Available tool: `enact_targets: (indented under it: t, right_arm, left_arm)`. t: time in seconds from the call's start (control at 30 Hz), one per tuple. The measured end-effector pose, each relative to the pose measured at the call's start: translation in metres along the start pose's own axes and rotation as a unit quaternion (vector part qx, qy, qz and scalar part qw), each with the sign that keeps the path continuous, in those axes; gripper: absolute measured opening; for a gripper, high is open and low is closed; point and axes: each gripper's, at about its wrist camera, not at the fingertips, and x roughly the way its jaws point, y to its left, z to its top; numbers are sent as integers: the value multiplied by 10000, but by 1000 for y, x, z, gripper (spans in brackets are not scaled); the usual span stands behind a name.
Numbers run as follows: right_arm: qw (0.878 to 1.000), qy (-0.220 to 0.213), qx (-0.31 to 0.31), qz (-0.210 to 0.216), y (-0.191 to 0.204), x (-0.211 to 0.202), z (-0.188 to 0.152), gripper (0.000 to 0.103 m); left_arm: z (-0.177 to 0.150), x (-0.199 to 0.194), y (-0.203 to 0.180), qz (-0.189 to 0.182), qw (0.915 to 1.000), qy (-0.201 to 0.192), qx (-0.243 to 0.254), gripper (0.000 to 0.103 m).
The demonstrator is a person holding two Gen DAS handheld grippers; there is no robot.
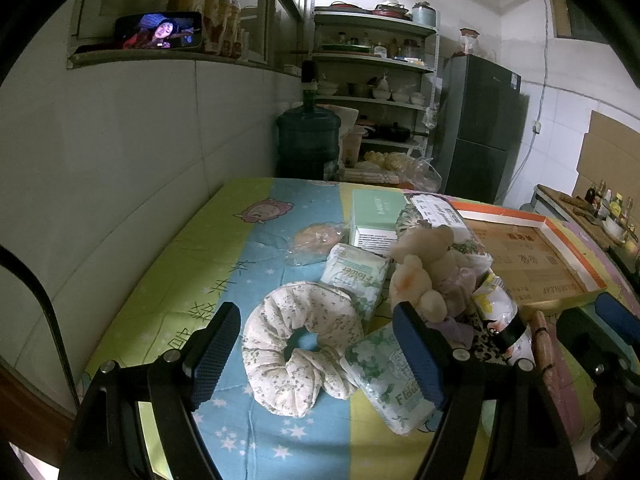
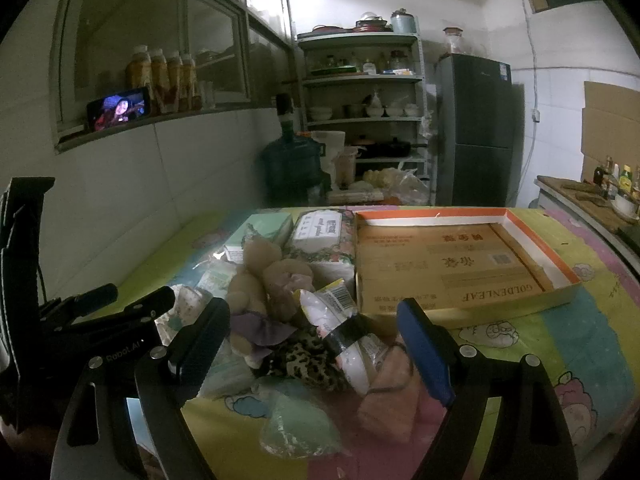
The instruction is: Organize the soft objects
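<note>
No soft object is seen inside the shallow cardboard box tray (image 2: 460, 264), which lies open and empty at the centre right of the right wrist view, on the cartoon-print cloth of the desk (image 1: 224, 236); the sorting is therefore judged to be barely begun. The soft things are heaped left of the tray: a floral ring cushion (image 1: 300, 344) at lower centre of the left wrist view, two plush bears (image 1: 424, 272) above and right of it, tissue packs (image 1: 356, 272), a leopard-print cloth (image 2: 308, 356) and a pink cloth (image 2: 396, 396) near the bottom. The left hand-held gripper (image 1: 320, 356) is held wide open over the cushion, nothing gripped. The right hand-held gripper (image 2: 312, 360) is likewise spread open above the heap, empty. All items appear left to be moved.
</note>
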Motion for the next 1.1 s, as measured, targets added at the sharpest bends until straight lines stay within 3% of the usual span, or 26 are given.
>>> enact_targets:
  t: [0.6, 0.93, 1.1]
  right_arm:
    - [9999, 99, -51, 113, 5, 5, -2, 87]
    - [9941, 506, -420, 867, 27, 32, -11, 87]
    - [9915, 674, -633, 916, 41, 53, -10, 87]
  left_arm:
    - [-2, 4, 6, -23, 10000, 19, -49, 79]
    - [-16, 18, 63, 46, 9989, 145, -432, 79]
    - [-24, 34, 77, -127, 9981, 305, -519, 79]
